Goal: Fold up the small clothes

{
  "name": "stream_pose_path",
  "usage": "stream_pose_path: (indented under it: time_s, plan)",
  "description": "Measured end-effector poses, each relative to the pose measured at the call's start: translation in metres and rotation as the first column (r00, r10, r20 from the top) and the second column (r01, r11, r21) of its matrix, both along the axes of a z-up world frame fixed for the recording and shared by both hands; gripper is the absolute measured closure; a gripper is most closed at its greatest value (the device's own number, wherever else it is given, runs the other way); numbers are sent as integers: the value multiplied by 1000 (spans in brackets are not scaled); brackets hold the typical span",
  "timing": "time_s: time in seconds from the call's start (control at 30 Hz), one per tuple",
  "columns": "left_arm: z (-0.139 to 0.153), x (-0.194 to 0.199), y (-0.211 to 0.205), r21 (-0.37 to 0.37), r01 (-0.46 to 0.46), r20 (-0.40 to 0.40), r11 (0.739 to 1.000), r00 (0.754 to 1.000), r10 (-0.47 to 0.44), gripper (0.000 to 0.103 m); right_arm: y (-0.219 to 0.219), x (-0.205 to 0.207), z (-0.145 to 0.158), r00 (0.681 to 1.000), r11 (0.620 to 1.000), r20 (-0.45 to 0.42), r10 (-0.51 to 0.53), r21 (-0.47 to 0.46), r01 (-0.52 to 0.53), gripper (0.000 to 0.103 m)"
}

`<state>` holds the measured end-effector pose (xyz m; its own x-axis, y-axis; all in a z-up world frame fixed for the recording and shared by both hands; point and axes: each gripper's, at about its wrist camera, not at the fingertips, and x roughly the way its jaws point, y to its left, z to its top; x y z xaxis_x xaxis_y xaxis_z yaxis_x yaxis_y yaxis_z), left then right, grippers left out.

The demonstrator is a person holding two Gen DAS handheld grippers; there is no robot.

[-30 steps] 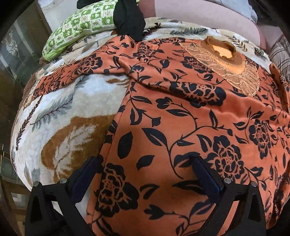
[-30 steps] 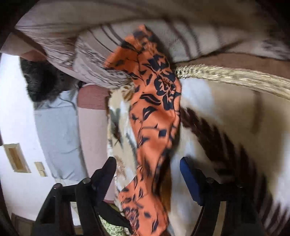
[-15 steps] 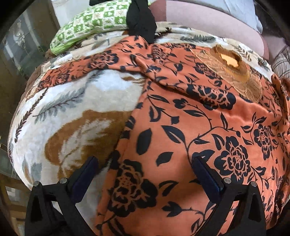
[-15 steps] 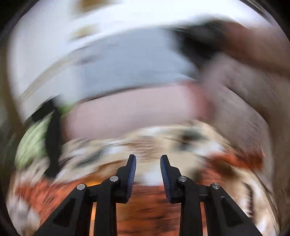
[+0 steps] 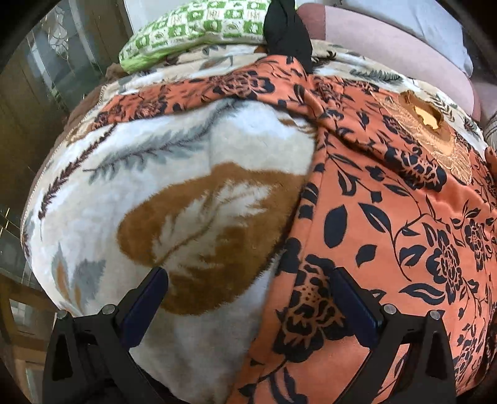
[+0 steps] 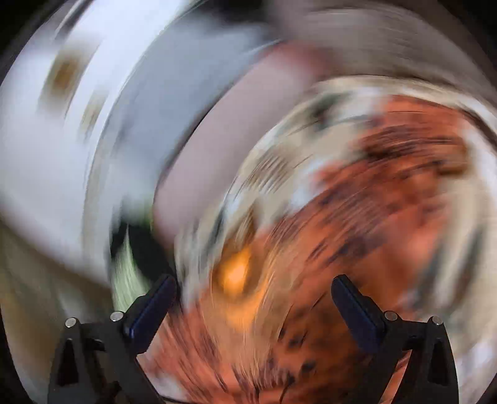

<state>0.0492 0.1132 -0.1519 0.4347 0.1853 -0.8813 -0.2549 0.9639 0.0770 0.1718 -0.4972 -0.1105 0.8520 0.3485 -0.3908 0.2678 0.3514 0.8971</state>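
Leftward since a second ago, my left gripper (image 5: 248,298) hangs spread wide over the garment's (image 5: 388,233) edge on the blanket (image 5: 186,174); my right gripper (image 6: 253,298) has just been opening, nothing between.

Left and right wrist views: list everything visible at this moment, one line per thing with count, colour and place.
Garment: one, orange with black flowers and gold embroidery at the neck, spread flat on the blanket, right side.
Blanket: one, cream with brown and grey leaves, under the garment.
Green cloth: one, green and white checks, far edge.
Black cloth: one, black, beside the green cloth, touching the garment's top edge.
Pink cushion: one, dusty pink, behind.
Left gripper: black, blue pads, jaws open over the garment's left edge.
Right gripper: jaws just opened, nothing between; view blurred.
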Motion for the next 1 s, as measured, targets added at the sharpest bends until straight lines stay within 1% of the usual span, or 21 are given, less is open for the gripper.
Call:
stream_pose_path:
  time_s: [0.1, 0.13, 0.23, 0.27, 0.3, 0.33, 0.37, 0.4, 0.43, 0.5, 0.53, 0.6, 0.63, 0.7, 0.73, 0.8, 0.87, 0.9, 0.93, 0.97, 1.0]
  plan:
    - [3, 1, -13, 27, 41, 3, 999, 999, -41, 0, -70, 6, -54, 985, 953, -95, -142, 256, 162, 3]
    - [6, 2, -19, 44, 60, 8, 997, 998, -60, 0, -82, 6, -69, 977, 934, -126, -173, 295, 203, 10]
    - [11, 5, -30, 72, 93, 17, 993, 995, -94, 0, -96, 13, -86, 973, 911, -138, -187, 346, 224, 20]
    - [11, 6, -32, 75, 97, 15, 993, 995, -98, 0, -96, 19, -87, 974, 916, -134, -183, 337, 218, 21]
    - [10, 8, -34, 74, 100, 10, 992, 995, -101, 0, -96, 24, -85, 976, 923, -124, -178, 324, 210, 29]
    - [10, 9, -35, 72, 100, 8, 992, 995, -101, 0, -100, 32, -79, 977, 941, -124, -172, 273, 201, 42]
    - [10, 9, -36, 69, 100, 7, 993, 995, -101, 0, -96, 42, -79, 974, 955, -150, -172, 219, 202, 48]
    - [11, 8, -36, 69, 101, 10, 993, 995, -102, 0, -98, 48, -75, 968, 966, -189, -167, 163, 199, 67]
    - [13, 7, -36, 69, 102, 16, 992, 995, -103, 0, -97, 55, -71, 963, 975, -216, -161, 118, 190, 78]
    - [15, 5, -33, 70, 96, 25, 993, 995, -98, 0, -86, 66, -44, 953, 983, -252, -169, -110, 145, 86]
    - [15, 2, -31, 67, 90, 30, 994, 995, -92, 0, -80, 68, -24, 955, 966, -241, -173, -230, 117, 88]
    - [14, 2, -26, 53, 76, 37, 996, 996, -78, 0, -50, 72, 34, 976, 880, -169, -138, -474, 42, 90]
    - [13, 2, -24, 41, 66, 41, 997, 997, -68, 0, -38, 72, 53, 982, 837, -143, -121, -547, 23, 91]
    - [13, 0, -18, 20, 53, 49, 998, 997, -54, 0, 22, 73, 113, 998, 681, -58, -11, -732, -35, 91]
    - [13, -1, -18, 15, 50, 54, 999, 997, -50, 0, 44, 68, 128, 999, 627, -37, 33, -777, -49, 91]
    - [16, -5, -14, 9, 43, 68, 999, 997, -44, 0, 124, 59, 171, 983, 460, 19, 181, -886, -68, 91]
    - [19, -10, -7, 10, 33, 82, 999, 996, -33, 0, 200, 46, 190, 940, 337, 20, 342, -936, -103, 91]
    - [20, -12, -4, 10, 27, 86, 1000, 996, -28, 0, 245, 35, 193, 897, 277, 3, 442, -952, -133, 91]
    - [21, -14, 2, 9, 17, 91, 1000, 996, -17, 0, 279, 30, 191, 855, 233, -28, 519, -957, -173, 91]
    - [21, -15, 7, 5, 5, 91, 1000, 996, -6, 0, 322, 19, 180, 786, 198, -64, 615, -952, -233, 91]
    - [22, -15, 12, -1, -4, 90, 1000, 996, 4, 0, 345, 8, 169, 743, 191, -75, 665, -945, -266, 89]
